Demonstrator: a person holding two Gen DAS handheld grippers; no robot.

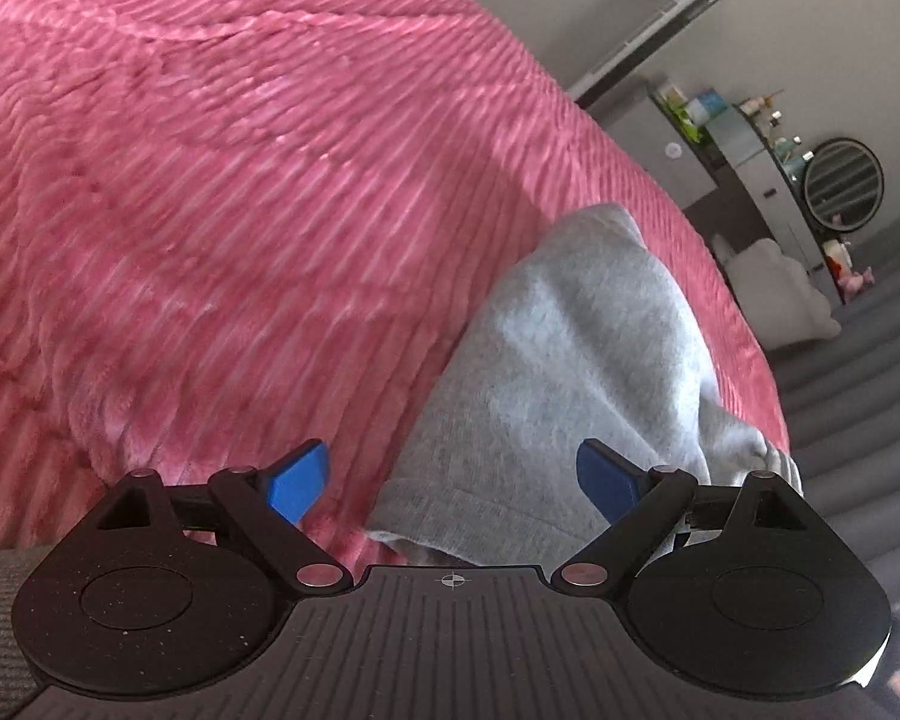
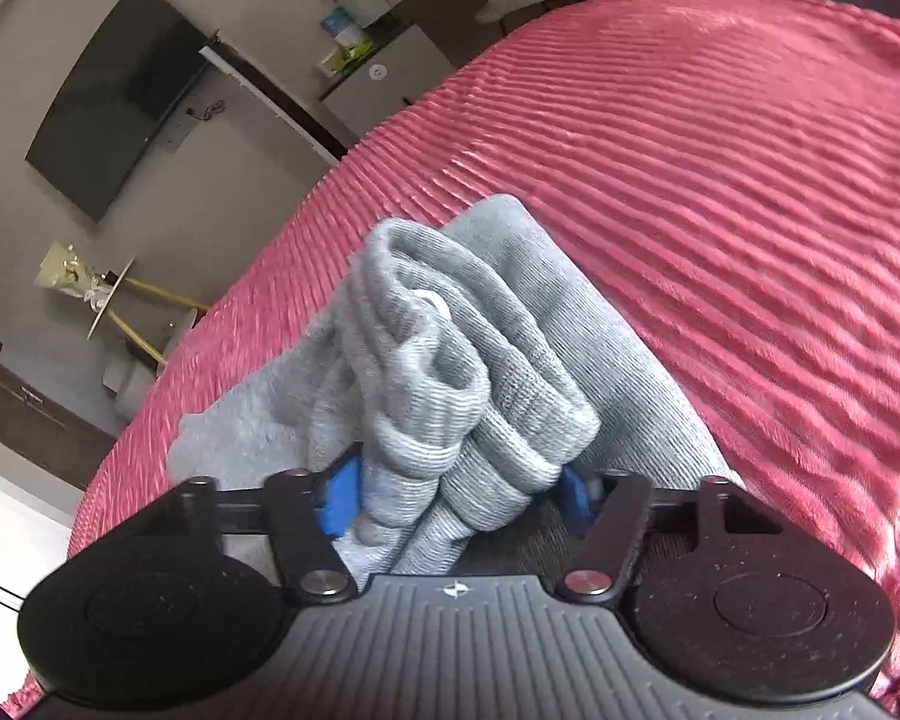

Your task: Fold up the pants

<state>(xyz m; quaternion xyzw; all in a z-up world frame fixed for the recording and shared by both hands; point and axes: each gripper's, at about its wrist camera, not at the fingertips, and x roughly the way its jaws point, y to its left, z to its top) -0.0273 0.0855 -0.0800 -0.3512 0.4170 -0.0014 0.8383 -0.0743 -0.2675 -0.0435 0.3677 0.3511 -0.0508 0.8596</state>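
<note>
Two grippers: right gripper (image 2: 457, 495) jaws clamped on grey pants (image 2: 450, 372) waistband; left gripper (image 1: 453, 483) jaws apart.

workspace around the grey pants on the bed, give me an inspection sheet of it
surface: pink ribbed blanket covers the bed, rumpled in places
job's things: grey pants lie near the bed's edge, ribbed band bunched into thick folds
clutter: nothing seen on the blanket besides the pants
grippers: left claw open, hanging over the pants with blue fingers apart and holding nothing; right claw shut on the bunched band of the pants
cables: short dangling wires on the wall beside the TV
surroundings: shelf unit with small bottles, round mirror, gold-legged side table, grey floor
</note>
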